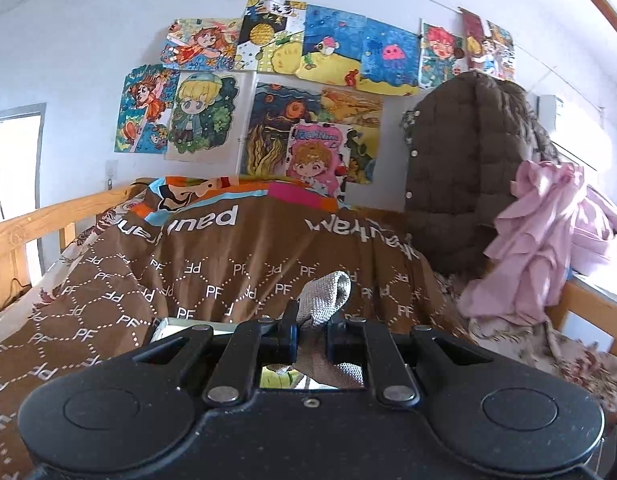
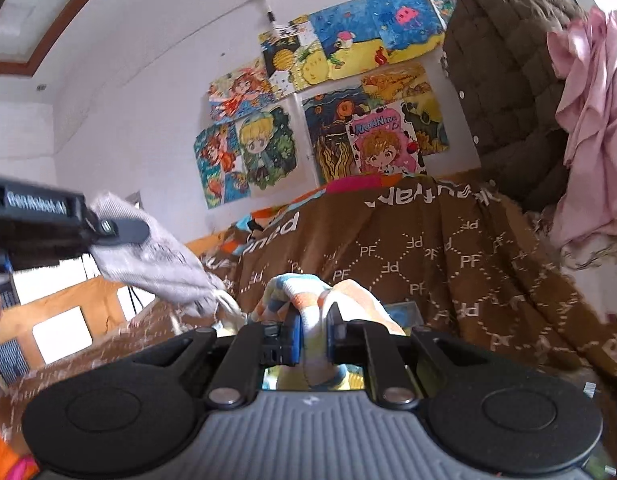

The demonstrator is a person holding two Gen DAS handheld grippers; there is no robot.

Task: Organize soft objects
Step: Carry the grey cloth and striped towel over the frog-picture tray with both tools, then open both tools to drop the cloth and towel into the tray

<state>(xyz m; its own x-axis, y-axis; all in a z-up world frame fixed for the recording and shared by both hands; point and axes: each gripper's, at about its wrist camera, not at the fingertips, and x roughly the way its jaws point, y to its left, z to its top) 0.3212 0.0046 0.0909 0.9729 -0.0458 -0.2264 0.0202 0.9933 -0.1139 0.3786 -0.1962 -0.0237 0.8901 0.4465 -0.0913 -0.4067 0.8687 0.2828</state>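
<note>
My left gripper is shut on a grey knitted cloth whose folded end sticks up between the jaws, held above the bed. The right wrist view shows that gripper from the side at the left, with the grey cloth hanging down from it. My right gripper is shut on a striped cloth in orange, white and pale blue that bulges over the jaws. Both hang above a brown quilt printed with PF letters.
A wooden bed rail runs along the left. A brown puffer jacket and pink clothes hang at the right. Drawings cover the wall behind the bed. A small box edge shows beside the striped cloth.
</note>
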